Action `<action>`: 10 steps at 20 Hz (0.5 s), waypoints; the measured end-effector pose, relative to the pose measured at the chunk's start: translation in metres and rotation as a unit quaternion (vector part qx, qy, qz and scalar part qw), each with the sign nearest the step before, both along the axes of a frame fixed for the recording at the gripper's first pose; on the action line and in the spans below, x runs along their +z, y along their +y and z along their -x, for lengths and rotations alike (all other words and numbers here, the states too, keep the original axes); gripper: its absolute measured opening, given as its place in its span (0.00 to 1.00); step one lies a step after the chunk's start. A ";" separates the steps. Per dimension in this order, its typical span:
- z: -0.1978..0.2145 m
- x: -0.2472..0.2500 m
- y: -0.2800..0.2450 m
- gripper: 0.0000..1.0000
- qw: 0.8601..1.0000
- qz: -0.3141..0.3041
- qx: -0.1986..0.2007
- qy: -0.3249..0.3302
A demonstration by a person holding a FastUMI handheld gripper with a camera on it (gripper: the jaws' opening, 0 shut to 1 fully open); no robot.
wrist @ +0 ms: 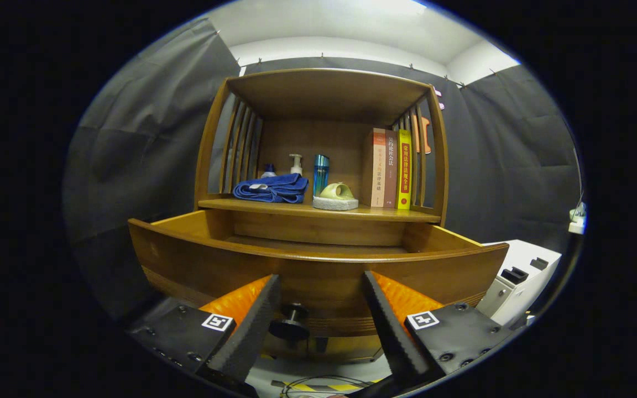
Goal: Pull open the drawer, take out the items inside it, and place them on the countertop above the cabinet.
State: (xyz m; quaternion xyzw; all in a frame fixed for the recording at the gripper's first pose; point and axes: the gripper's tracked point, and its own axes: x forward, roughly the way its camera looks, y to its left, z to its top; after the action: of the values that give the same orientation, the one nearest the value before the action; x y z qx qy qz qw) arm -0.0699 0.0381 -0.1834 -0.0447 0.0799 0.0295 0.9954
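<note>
We see the wooden cabinet (324,94) w/ its curved-front wooden drawer (318,271) pulled open; inside hidden from us. On the countertop (318,210), L to R: folded blue towel (271,189), white pump bottle (296,164), blue cylindrical bottle (320,173), pale green cup on a white base (336,197), three upright books (390,168). Gripper (321,290) fingers spread apart, grasping nothing; black round drawer knob (291,324) sits between them, nearer the left finger, touching neither. White box (520,276) off right.
</note>
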 end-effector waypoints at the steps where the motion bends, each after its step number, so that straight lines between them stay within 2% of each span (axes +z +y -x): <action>1: -0.001 -0.001 0.000 0.99 1.000 0.000 -0.004 0.001; 10: -0.020 -0.003 0.003 0.99 1.000 0.011 -0.011 -0.002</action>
State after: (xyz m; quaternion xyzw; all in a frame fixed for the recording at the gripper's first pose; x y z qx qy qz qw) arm -0.0502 0.0411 -0.1865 -0.0551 0.0790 0.0177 0.9952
